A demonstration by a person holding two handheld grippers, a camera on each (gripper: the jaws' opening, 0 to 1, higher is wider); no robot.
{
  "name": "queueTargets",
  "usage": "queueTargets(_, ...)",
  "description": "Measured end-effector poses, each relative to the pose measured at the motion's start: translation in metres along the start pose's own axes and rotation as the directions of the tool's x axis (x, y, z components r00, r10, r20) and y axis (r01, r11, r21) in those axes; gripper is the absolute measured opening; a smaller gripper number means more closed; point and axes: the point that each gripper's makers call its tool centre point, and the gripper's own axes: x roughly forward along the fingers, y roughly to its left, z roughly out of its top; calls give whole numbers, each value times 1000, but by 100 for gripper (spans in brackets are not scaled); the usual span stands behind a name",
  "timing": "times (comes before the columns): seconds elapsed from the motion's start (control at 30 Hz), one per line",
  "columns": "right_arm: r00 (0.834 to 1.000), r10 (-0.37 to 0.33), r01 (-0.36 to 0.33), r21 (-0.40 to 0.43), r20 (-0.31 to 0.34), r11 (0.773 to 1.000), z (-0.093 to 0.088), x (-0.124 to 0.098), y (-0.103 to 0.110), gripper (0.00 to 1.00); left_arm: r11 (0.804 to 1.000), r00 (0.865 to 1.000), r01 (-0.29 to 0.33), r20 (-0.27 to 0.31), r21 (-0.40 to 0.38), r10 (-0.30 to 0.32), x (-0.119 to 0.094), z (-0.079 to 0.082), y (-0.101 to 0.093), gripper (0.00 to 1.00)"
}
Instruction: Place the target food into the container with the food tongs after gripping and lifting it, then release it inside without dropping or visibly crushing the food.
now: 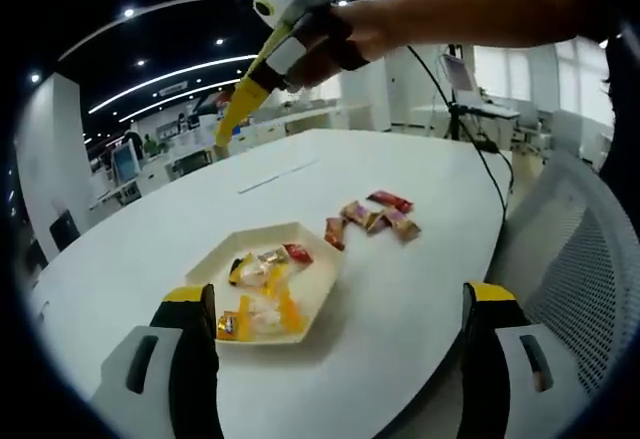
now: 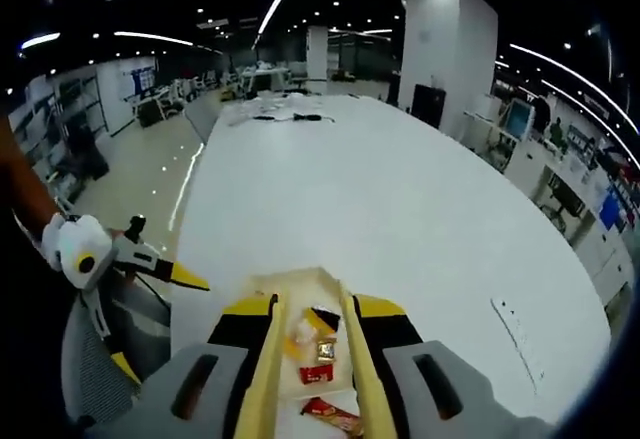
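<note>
Left gripper view: left gripper jaws spread wide, nothing between them, hovering over white table. Tray just ahead at 12 o'clock of the jaws, holding several wrapped candies. Loose wrapped snacks on the table at about 1 o'clock from the tray, near but apart from it. Right gripper raised high at 12 o'clock, held by a hand, carrying yellow food tongs; tips close together, apparently empty.

Right gripper view: right gripper clamped on the tongs, arms slightly parted over the tray; candies below. Left gripper at 9 o'clock.
</note>
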Motion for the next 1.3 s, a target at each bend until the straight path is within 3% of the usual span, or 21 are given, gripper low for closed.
queueTargets(0.23, 999, -46, 47, -51, 27, 998, -19, -33, -11, 27, 1000, 1000, 7, -2, 2, -7, 0, 0, -2, 99)
queueTargets(0.47, 998, -70, 70, -20, 8, 997, -49, -56, -10, 27, 1000, 1000, 5, -5, -2, -5, 0, -1, -1, 99)
queueTargets(0.73, 994, -107, 108, 63, -7, 992, -79, -70, -12, 27, 1000, 1000, 12, -11, 0, -12, 1, -2, -3, 99)
queueTargets(1.17, 988, -151, 153, 95, -23, 984, -99, -87, -23, 27, 1000, 1000, 7, -2, 2, -7, 0, 0, -2, 99)
queueTargets(1.3, 977, -195, 204, 106, -84, 973, -118, -91, -32, 28, 1000, 1000, 4, -4, -1, -4, -1, 0, -1, 99)
